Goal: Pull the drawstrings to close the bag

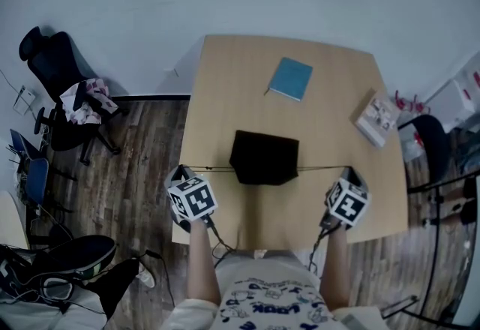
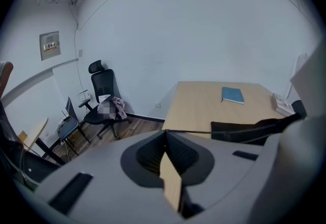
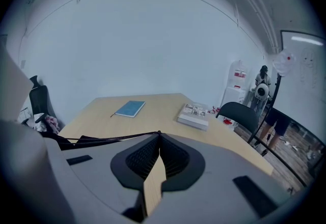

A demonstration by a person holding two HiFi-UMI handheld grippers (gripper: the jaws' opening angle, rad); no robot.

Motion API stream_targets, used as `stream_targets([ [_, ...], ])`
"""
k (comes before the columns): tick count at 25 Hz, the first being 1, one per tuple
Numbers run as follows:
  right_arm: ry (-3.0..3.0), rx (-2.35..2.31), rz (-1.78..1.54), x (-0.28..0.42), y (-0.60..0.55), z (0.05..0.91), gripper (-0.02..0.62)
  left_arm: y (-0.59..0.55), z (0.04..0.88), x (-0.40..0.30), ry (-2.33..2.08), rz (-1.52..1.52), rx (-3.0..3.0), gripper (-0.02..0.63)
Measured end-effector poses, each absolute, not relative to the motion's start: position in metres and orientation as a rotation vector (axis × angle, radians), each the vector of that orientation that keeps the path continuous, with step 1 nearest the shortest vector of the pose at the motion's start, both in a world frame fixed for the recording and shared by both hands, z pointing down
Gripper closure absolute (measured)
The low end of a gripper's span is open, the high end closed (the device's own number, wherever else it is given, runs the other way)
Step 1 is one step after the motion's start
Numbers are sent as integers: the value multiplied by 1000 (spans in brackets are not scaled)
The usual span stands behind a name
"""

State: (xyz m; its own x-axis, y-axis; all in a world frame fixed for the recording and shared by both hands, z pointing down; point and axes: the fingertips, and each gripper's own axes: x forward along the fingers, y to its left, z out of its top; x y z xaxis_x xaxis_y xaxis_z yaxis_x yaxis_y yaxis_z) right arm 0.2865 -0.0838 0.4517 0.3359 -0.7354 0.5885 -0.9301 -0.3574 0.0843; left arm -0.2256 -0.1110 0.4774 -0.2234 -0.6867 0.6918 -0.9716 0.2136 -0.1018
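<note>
A black drawstring bag [image 1: 264,157] lies flat on the wooden table [image 1: 225,81], near its front middle. Two taut strings run sideways from its lower edge. The left drawstring [image 1: 210,168] ends in my left gripper [image 1: 182,169], shut on it at the table's left edge. The right drawstring [image 1: 322,168] ends in my right gripper [image 1: 350,170], also shut on it. In the left gripper view the string [image 2: 188,132] leaves the closed jaws toward the bag [image 2: 244,130]. In the right gripper view the string [image 3: 114,139] runs left to the bag [image 3: 61,141].
A blue notebook [image 1: 291,79] lies at the back of the table and a white book [image 1: 377,118] sits near its right edge. A black office chair [image 1: 64,88] with clothes stands left of the table, another dark chair [image 1: 431,142] to the right.
</note>
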Motion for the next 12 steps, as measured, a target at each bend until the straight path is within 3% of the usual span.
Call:
stream_targets([
  [12,-1458,2306,629,310,-95,428,589,-124,464,-237,-2030,661,1484,603],
])
